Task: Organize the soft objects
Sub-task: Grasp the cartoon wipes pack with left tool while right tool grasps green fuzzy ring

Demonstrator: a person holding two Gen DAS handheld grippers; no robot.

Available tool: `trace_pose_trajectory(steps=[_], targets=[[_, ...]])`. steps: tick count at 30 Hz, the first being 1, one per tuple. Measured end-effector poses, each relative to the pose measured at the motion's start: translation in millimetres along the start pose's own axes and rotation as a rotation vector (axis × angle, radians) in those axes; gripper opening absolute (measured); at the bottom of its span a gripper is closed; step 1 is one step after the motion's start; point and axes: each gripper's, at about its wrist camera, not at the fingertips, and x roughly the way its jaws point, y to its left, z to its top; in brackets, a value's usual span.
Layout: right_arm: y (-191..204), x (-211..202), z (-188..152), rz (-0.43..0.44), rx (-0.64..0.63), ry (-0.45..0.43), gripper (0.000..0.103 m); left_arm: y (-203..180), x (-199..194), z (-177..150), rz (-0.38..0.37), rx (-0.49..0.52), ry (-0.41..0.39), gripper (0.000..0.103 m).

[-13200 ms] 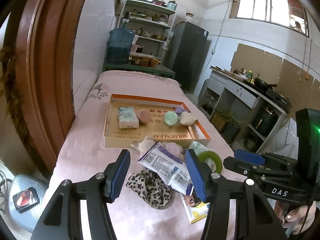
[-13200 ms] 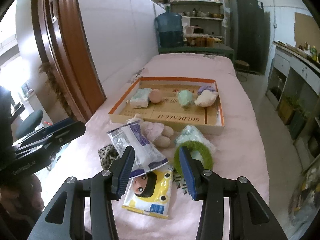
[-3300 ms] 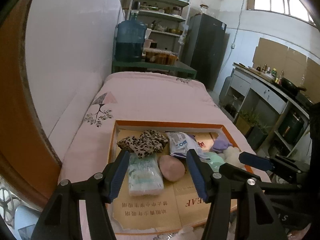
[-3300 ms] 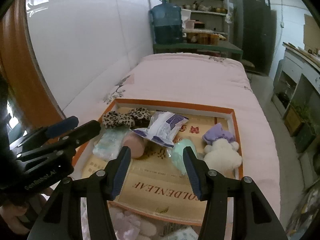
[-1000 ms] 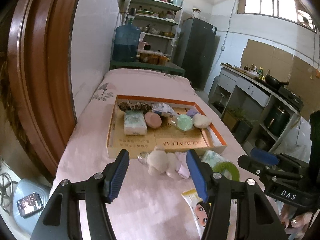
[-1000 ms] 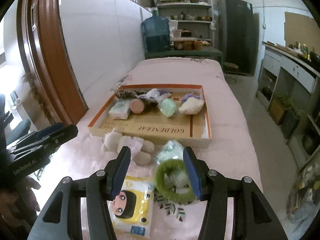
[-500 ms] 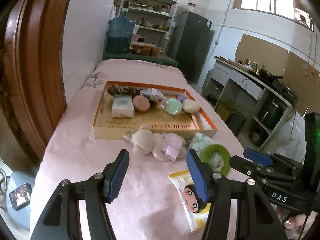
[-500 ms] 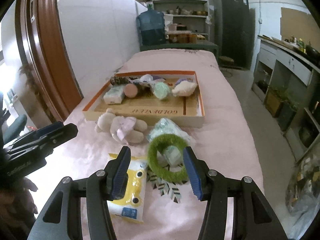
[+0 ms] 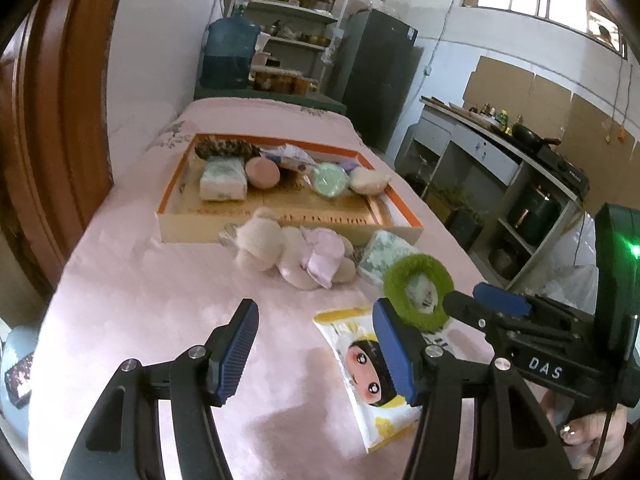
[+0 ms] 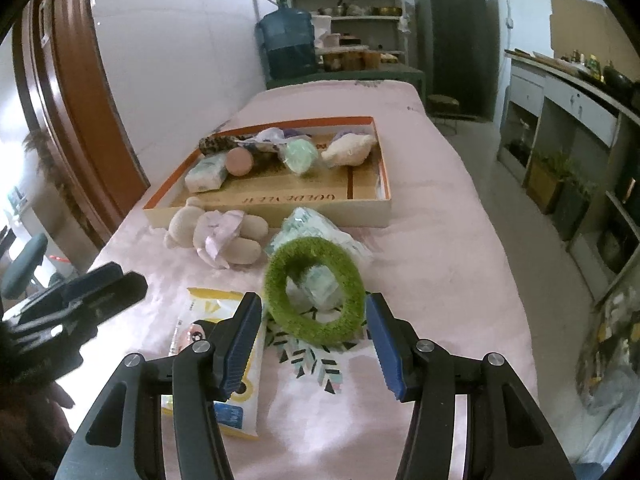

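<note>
Right wrist view put the green ring (image 10: 316,290) dead ahead of the right tongs (image 10: 314,346), wide open, empty; left tongs (image 9: 316,346) likewise.

On the bed (image 10: 440,248) the tray (image 10: 382,184) sits farthest from us. In it, along the far side from left to right: scrunchie (image 10: 218,143), wipes packet (image 10: 266,138), plush (image 10: 350,148). Nearer us in the tray: tissue pack (image 10: 206,174), round sponge (image 10: 239,161), round puff (image 10: 301,155). Just before the tray lies the doll (image 10: 218,234); to its right a soft pack (image 10: 320,226) under the ring (image 10: 316,294). The cartoon packet (image 10: 200,320) lies nearest, left of the ring.
</note>
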Motion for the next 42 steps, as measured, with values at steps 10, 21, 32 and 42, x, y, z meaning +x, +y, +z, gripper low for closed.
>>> trace_pose_trajectory(steps=[10,21,32,42], targets=[[-11,15,-3,0.015,0.024,0.020,0.056,-7,21,-22,-0.033,-0.036,0.077,0.059],[-21,30,1,0.036,0.044,0.032,0.056,-14,38,-35,-0.065,-0.069,0.122,0.059],[-24,41,3,0.050,0.054,0.042,0.056,-24,41,-38,-0.048,-0.057,0.115,0.059],[-23,47,3,0.068,0.049,0.057,0.051,-23,40,-37,-0.108,-0.074,0.103,0.021]])
